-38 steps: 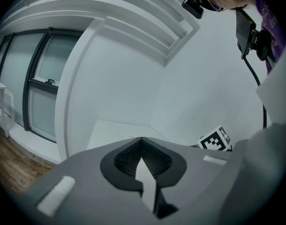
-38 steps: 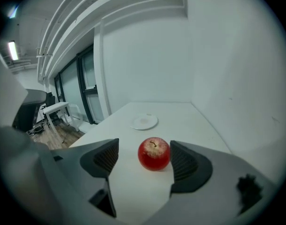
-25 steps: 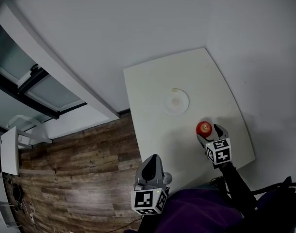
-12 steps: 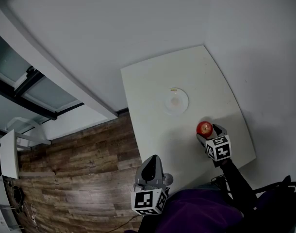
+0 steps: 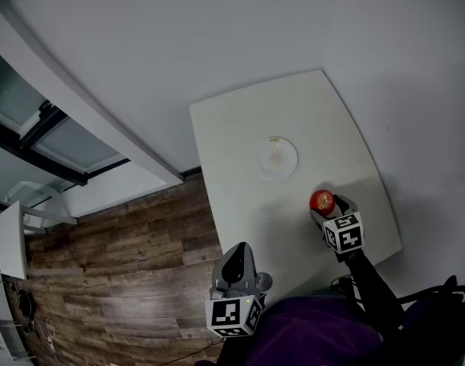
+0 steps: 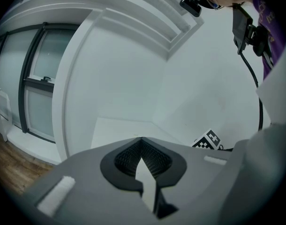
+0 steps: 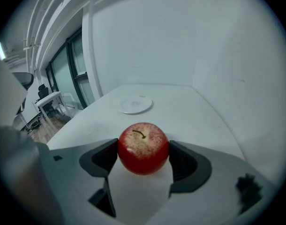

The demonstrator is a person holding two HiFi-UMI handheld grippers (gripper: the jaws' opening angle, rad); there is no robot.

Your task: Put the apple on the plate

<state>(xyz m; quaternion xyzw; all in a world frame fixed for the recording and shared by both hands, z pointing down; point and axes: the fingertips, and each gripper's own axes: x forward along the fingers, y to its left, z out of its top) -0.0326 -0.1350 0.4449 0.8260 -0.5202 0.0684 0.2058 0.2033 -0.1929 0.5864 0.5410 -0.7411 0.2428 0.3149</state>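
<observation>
A red apple (image 5: 321,200) (image 7: 143,148) sits between the two jaws of my right gripper (image 5: 325,206) (image 7: 143,156), near the right edge of the white table (image 5: 232,151). Both pads press against the apple's sides, so this gripper is shut on it. The small white plate (image 5: 277,158) (image 7: 136,105) lies at the table's middle, beyond the apple and a little to the left. My left gripper (image 5: 236,264) (image 6: 142,142) hovers off the table's near edge, over the floor. Its jaws are shut with nothing between them.
White walls run along the far and right sides of the table (image 7: 194,107). A wooden floor (image 5: 118,280) lies to the left, with a window and a white ledge (image 5: 72,120) beyond. The person's purple sleeve (image 5: 309,334) is at the bottom.
Hardly anything differs. The right gripper and the apple stay at the same spot near the table's right edge, and the left gripper has not moved.
</observation>
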